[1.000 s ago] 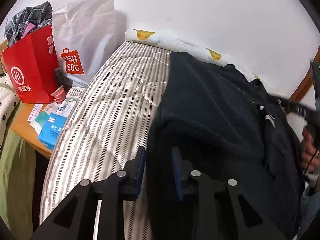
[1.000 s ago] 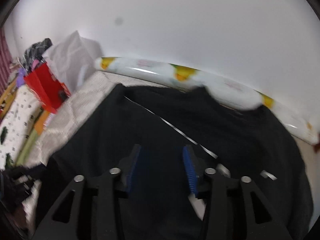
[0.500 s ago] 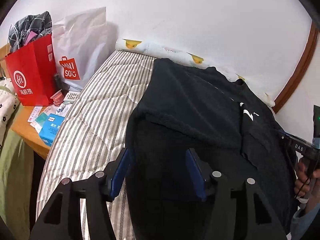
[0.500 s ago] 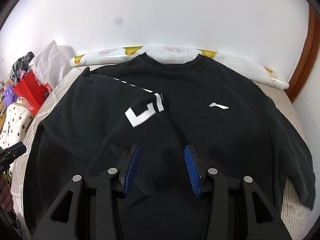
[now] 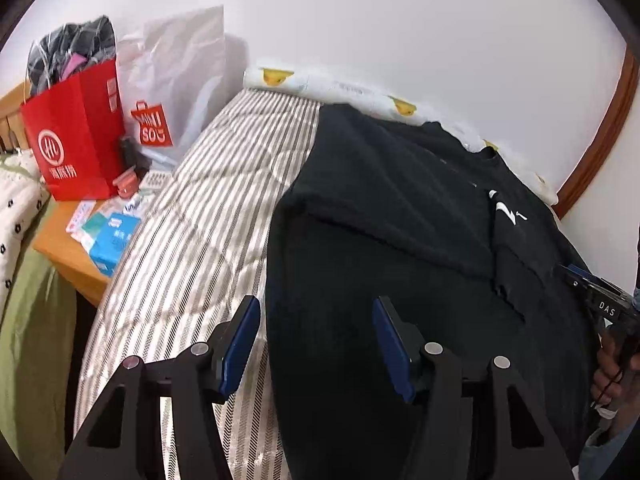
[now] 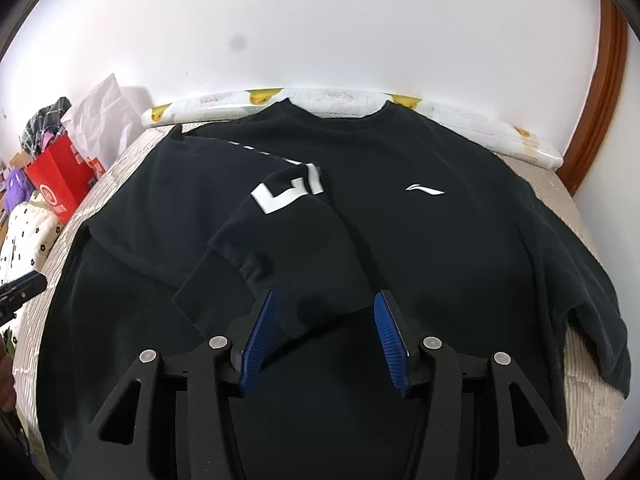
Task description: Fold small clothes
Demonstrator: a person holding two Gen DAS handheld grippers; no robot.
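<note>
1. Sweatshirt (image 6: 420, 240), black, lies spread front-up on the bed (image 5: 192, 216) with its collar toward the duck-print bolster (image 6: 340, 98); one sleeve (image 6: 280, 220) is already folded in across the chest, its ribbed cuff nearest my right gripper (image 6: 322, 332).
2. I judge the fabric soft, thick and limp: it will sag and drag rather than hold shape, and it should not slip off the ribbed blue pads easily.
3. Best holds, in my view, are the doubled edges: the cuff, the hem, or the shoulder seam of the sleeve that hangs unfolded off the far side of the sweatshirt from the red bag (image 6: 56, 184).
4. Right gripper hovers just above the folded sleeve with its fingers (image 6: 388, 344) wide apart, holding nothing.
5. Left gripper (image 5: 316, 344) sits over the sweatshirt's side edge nearest the red bag, fingers (image 5: 240, 340) also wide and empty.
6. Striped quilted bedding shows bare beside the sweatshirt; it looks cushioned, so pressing down to pinch a single layer may gather the cover too.
7. Beyond that bare strip stands a wooden bedside surface (image 5: 64, 248) carrying the red bag, a white Miniso bag (image 5: 176, 92) and small boxes; a white wall rises behind the bolster.
</note>
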